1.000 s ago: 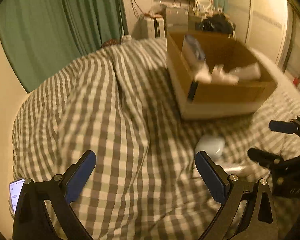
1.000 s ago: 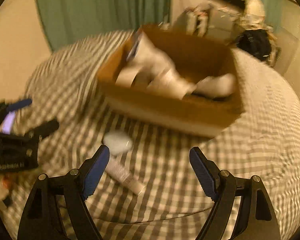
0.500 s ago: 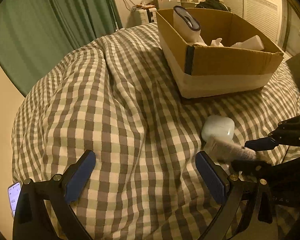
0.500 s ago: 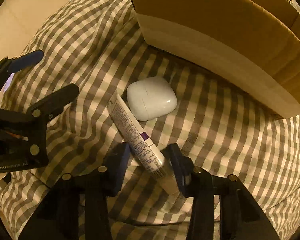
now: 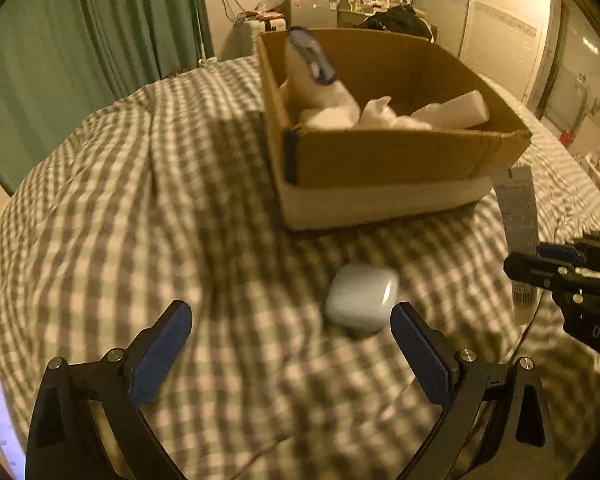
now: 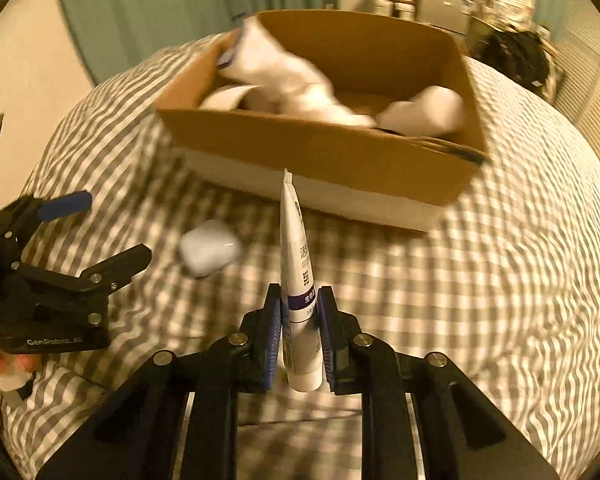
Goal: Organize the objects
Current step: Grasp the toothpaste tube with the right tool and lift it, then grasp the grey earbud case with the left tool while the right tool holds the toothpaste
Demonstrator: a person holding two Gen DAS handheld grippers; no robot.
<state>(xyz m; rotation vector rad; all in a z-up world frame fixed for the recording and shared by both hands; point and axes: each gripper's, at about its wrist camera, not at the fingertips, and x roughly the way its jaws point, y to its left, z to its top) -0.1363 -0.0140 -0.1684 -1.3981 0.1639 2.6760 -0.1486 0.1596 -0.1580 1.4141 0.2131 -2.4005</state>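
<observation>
The right gripper (image 6: 299,334) is clamping a white tube (image 6: 298,280) between its blue pads, the tube's crimped end pointing up toward the cardboard box (image 6: 324,152) and its cap end sitting low between the fingers. In the left wrist view the same tube (image 5: 516,208) is showing at the right edge, partly covered by the right gripper's fingers. The left gripper (image 5: 290,354) is hovering with its jaws wide apart over the checked bedspread (image 5: 140,200), with nothing between them. A small white case (image 5: 360,298) is lying on the bedspread just ahead of that gripper's right-hand finger, blurred. The box is sitting on the bed beyond it, holding white items too smeared to identify. A lit screen (image 5: 2,428) is being cut off at the lower left edge.
</observation>
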